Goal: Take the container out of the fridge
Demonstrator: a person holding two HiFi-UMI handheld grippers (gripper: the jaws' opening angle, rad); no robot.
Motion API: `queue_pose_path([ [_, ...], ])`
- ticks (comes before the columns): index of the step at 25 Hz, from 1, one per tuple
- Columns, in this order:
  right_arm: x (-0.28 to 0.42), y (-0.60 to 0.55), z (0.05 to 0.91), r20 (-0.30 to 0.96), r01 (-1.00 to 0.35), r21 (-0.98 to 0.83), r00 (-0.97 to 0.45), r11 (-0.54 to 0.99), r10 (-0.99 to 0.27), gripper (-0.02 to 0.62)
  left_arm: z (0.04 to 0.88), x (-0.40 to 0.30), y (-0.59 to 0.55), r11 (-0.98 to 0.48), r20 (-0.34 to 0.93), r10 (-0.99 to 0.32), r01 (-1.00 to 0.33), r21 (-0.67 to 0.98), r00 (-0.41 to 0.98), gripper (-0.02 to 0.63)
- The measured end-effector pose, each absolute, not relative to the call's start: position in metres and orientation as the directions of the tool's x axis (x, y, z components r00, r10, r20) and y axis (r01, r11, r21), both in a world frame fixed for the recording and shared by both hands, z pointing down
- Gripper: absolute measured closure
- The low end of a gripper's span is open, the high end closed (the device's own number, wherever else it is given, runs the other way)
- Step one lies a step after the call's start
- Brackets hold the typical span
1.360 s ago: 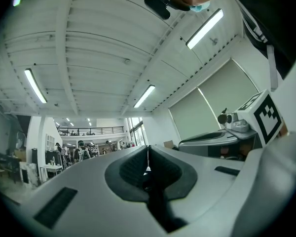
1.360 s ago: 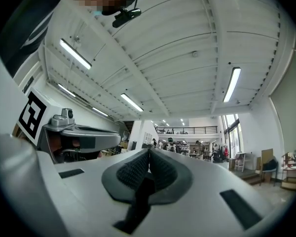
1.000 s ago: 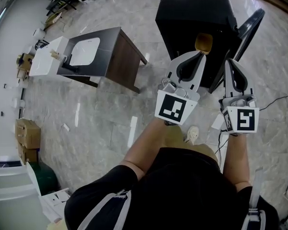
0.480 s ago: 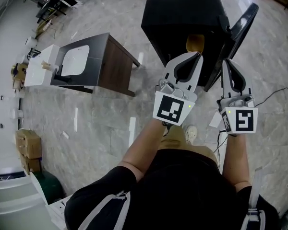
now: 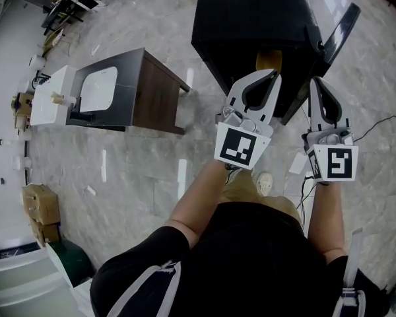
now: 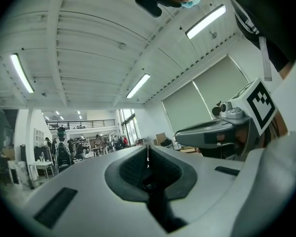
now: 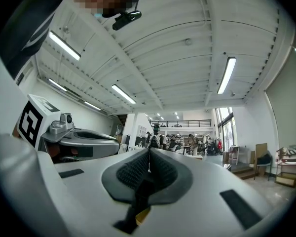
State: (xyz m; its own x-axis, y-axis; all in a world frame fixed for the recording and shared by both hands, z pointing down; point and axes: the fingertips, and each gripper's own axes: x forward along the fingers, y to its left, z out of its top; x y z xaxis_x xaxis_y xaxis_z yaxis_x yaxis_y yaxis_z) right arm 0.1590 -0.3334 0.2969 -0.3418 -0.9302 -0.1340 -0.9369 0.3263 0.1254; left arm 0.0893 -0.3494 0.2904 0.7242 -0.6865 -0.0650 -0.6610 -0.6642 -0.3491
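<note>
Gripping state, L: left gripper (image 5: 271,74) jaws pressed tip to tip, nothing btwn them.
Gripping state, R: right gripper (image 5: 315,82) also closed flat, empty.
Container: tan/orange container (image 5: 268,59) sits inside the fridge (image 5: 251,18), just ahead of L claw's tips and ahead-left of R claw. Neither claw touches it.
Fridge door: door (image 5: 337,35) stands open, ahead and to the right of R claw.
Step (my read): approach, pre-grasp; task barely begun.
Risk 1: going in w/ closed jaws would shove the container deeper or tip it. Jaws need opening before the reach.
Risk 2: R claw is near the door edge, so a drift right could knock the door.
Risk 3: claws ride side by side, close together, and could clash at the fridge opening.
Pose: both forearms stretched fwd from the torso, claws roughly parallel, marker cubes toward the body, tips toward the fridge. Gripper views show ceiling + far room, so claws look pitched up somewhat.
Other: low cabinet w/ white sink top (image 5: 119,88) well off to L claw's left, not involved.
</note>
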Motion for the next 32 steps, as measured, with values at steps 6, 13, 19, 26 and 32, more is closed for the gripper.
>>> queue_pose_path([
  [6, 0.152, -0.365, 0.309, -0.123, -0.943, 0.108, -0.326, 0.314, -0.937, 0.560, 0.331, 0.095, -0.386, -0.692, 0.060, -0.669, -0.591, -0.414, 0.741, 0.578],
  [13, 0.151, -0.403, 0.338, -0.082, -0.959, 0.060, -0.281, 0.276, -0.956, 0.560, 0.439, 0.107, -0.444, -0.782, 0.431, -0.567, -0.294, -0.549, 0.702, 0.577],
  [19, 0.154, -0.429, 0.364, -0.025, -0.968, 0.055, -0.247, 0.245, -0.969, 0.560, 0.528, 0.117, -0.489, -0.849, 0.640, -0.442, -0.063, -0.524, 0.628, 0.491],
  [26, 0.165, -0.459, 0.384, 0.016, -0.978, 0.065, -0.195, 0.196, -0.981, 0.560, 0.626, 0.129, -0.543, -0.869, 0.786, -0.339, 0.148, -0.472, 0.516, 0.491],
  [32, 0.178, -0.474, 0.403, 0.055, -0.983, 0.068, -0.165, 0.169, -0.985, 0.560, 0.694, 0.137, -0.568, -0.863, 0.869, -0.284, 0.287, -0.416, 0.406, 0.491],
])
